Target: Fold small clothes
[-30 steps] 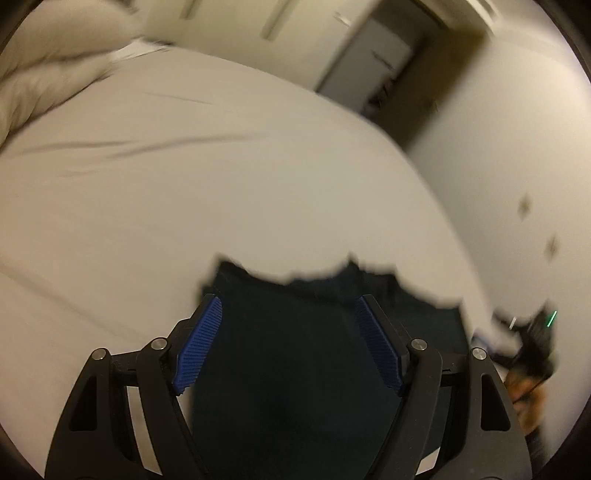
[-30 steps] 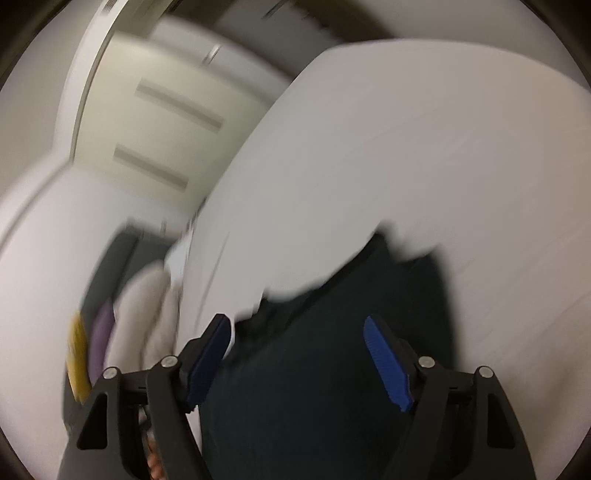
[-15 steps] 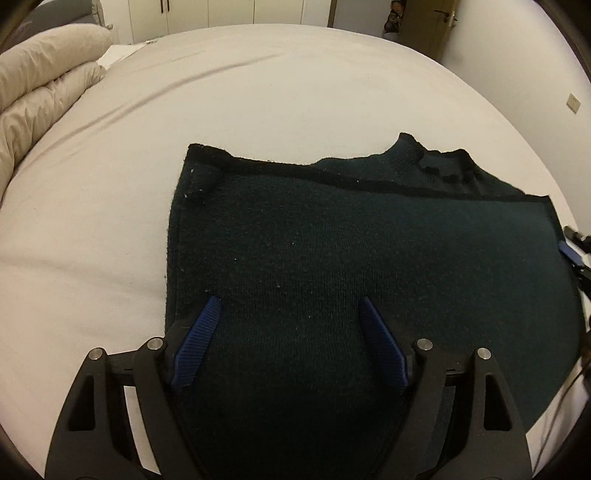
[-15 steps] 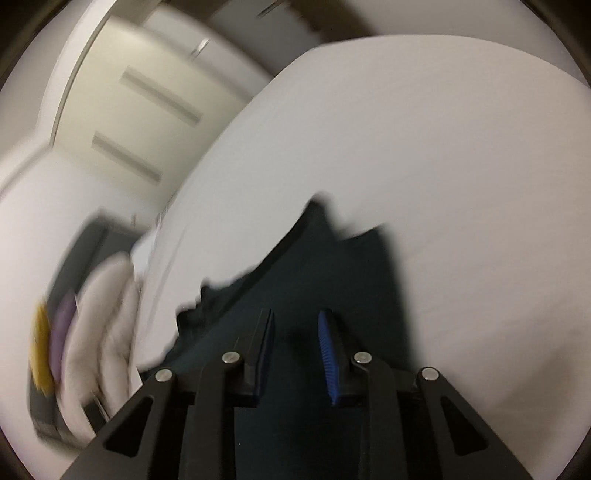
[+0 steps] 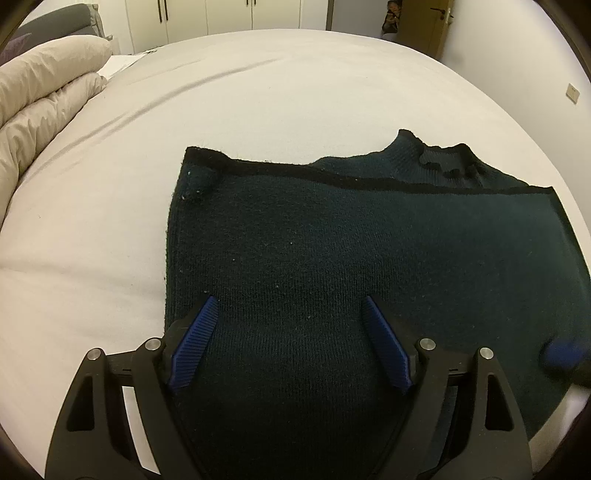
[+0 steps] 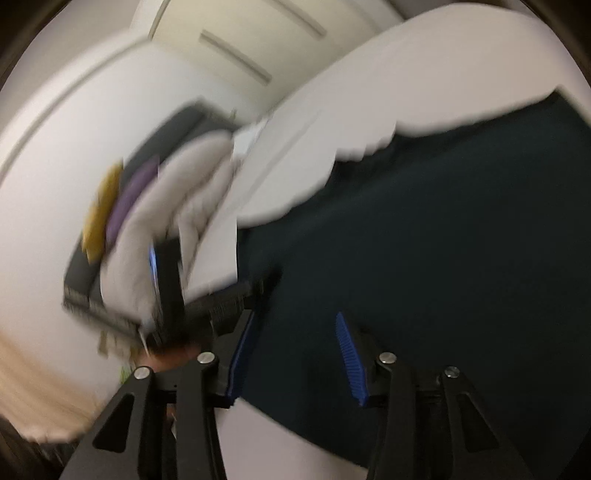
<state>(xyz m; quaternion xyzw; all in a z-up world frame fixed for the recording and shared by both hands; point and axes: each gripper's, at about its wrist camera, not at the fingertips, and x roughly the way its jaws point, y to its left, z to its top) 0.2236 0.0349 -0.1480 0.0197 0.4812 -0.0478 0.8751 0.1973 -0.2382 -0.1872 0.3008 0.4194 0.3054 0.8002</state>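
I count one garment: a dark green knit sweater [image 5: 369, 251] lying flat on the white bed [image 5: 258, 92], folded so that a black-trimmed edge runs across its far side, with the ribbed collar showing beyond that edge toward the right; one small lump sits at the sweater's far left corner.

My left gripper [image 5: 291, 336] hangs over the near part of the sweater; its two blue-padded fingers [image 5: 192, 343] stand wide apart with nothing between them but the knit below; I cannot tell whether the tips touch the cloth. One blurred blue shape at the lower right of the left wrist view, at the sweater's right edge, looks like the other tool, but it is too smeared to be sure.

The right wrist view is heavily motion-blurred; my right gripper [image 6: 295, 350] shows two blue pads spread apart, empty, over the sweater [image 6: 443, 240]; the left gripper's black frame [image 6: 207, 295] shows beyond its left finger.

Elsewhere: one beige duvet [image 5: 40, 96] bunched at the bed's left side; two cushions, one yellow [image 6: 101, 210] and one purple [image 6: 129, 199], against a dark headboard [image 5: 51, 18]; wardrobe doors [image 5: 229, 14] and one brown door [image 5: 428, 26] at the back.
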